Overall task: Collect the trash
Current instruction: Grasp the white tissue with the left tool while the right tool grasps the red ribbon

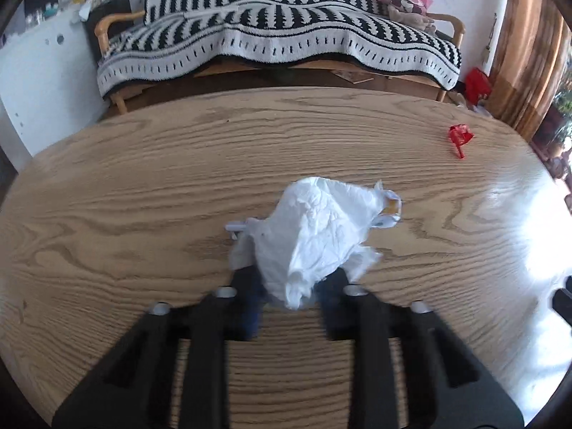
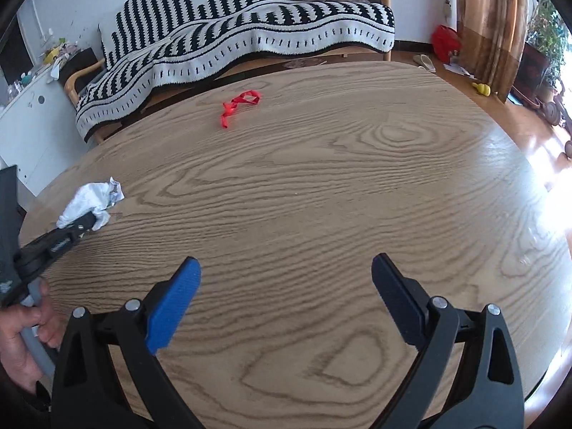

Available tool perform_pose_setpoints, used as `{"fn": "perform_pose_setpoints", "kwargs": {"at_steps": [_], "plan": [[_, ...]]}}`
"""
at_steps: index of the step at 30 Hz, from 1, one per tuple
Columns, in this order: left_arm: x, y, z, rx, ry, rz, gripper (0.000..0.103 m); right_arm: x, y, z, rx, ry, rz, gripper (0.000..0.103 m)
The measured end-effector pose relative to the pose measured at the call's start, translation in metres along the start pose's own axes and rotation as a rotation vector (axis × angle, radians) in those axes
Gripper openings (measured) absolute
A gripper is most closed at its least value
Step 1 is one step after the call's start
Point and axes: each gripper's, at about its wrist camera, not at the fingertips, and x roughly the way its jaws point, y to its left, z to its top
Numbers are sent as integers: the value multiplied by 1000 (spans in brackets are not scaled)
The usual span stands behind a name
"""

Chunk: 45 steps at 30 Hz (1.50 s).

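**Tissue pinched, wrapper next**

Left hand-held gripper [image 1: 291, 286] clenched on crumpled white tissue [image 1: 314, 236], soft and creased, bulging past the fingertips just above the wood-grain tabletop [image 1: 143, 178]. Best kept squeezed firmly while lifting. Right hand-held gripper [image 2: 286, 286] released, empty. Red wrapper [image 2: 237, 105], thin and twisted, far ahead, slightly left.

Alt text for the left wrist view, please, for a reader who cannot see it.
The left hand-held gripper is closed on a crumpled white tissue over a wooden table. A scrap of red wrapper lies on the table far to the right. Beyond the table stands a bench draped in a black-and-white striped blanket.
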Motion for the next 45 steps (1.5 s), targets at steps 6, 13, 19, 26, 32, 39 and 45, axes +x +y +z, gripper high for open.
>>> {"fn": "perform_pose_setpoints", "kwargs": {"at_steps": [6, 13, 19, 26, 32, 39, 45], "plan": [[-2, 0, -1, -1, 24, -2, 13, 31, 19, 12, -59, 20, -38, 93], [-5, -4, -3, -4, 37, 7, 13, 86, 55, 59, -116, -10, -83, 95], [-6, -10, -5, 7, 30, 34, 13, 128, 57, 119, -92, -8, -96, 98], [-6, -11, -6, 8, 24, 39, 13, 151, 55, 153, -74, -13, -113, 98], [-6, -11, -7, 4, 22, 39, 13, 154, 56, 155, -82, -15, -109, 96], [-7, -11, -8, 14, 21, 44, 13, 146, 61, 154, -97, -66, -85, 40], [-7, -12, -8, 16, 19, 50, 13, 143, 63, 151, -103, -76, -63, 10]]}}
